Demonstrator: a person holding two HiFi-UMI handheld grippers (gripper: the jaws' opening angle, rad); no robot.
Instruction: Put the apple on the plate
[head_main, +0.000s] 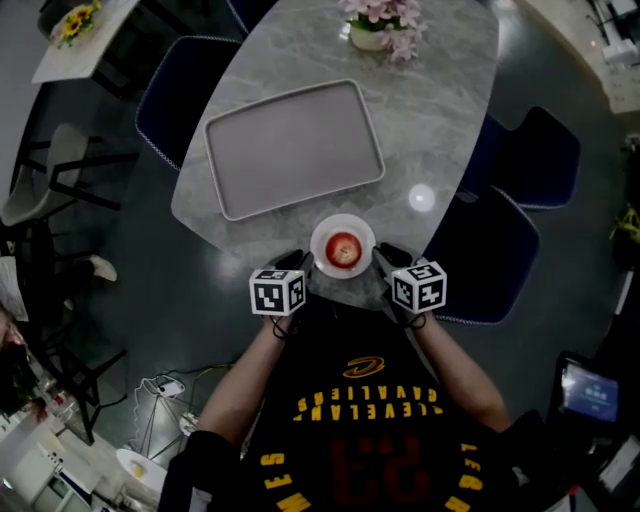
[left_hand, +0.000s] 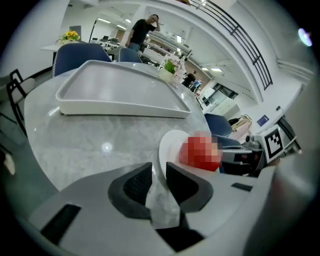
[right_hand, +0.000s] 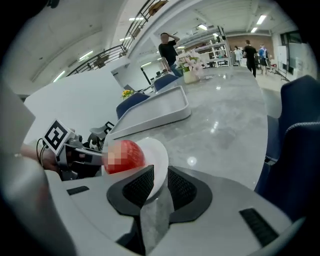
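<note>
The apple (head_main: 343, 248) lies in the middle of a small white plate (head_main: 343, 219), which is at the near edge of the grey marble worktop (head_main: 430, 110), right in front of the person. Both grippers have hold of that plate, one on each side.

The left gripper (head_main: 297, 262) comes in at the plate's left rim. In the left gripper view its fingers (left_hand: 135, 185) are drawn close together, with the thin white rim caught between the ribbed pads, and the red apple sits just beyond them to the right. The right gripper (head_main: 388, 256) mirrors this at the plate's right rim. In the right gripper view its fingers (right_hand: 184, 187) are likewise nearly closed, pinching the plate's edge, with the apple just to their left. Each gripper view shows the other gripper's marker cube on the far side of the apple.

Whether the plate rests on the worktop or is held slightly above it cannot be told.

Further away, left of centre, a large empty-looking grey tray (head_main: 295, 148) lies on the worktop, well apart from the plate. At the far end stands a pot of pink flowers (head_main: 385, 20). Dark blue chairs (head_main: 490, 260) stand round the worktop on both sides.
</note>
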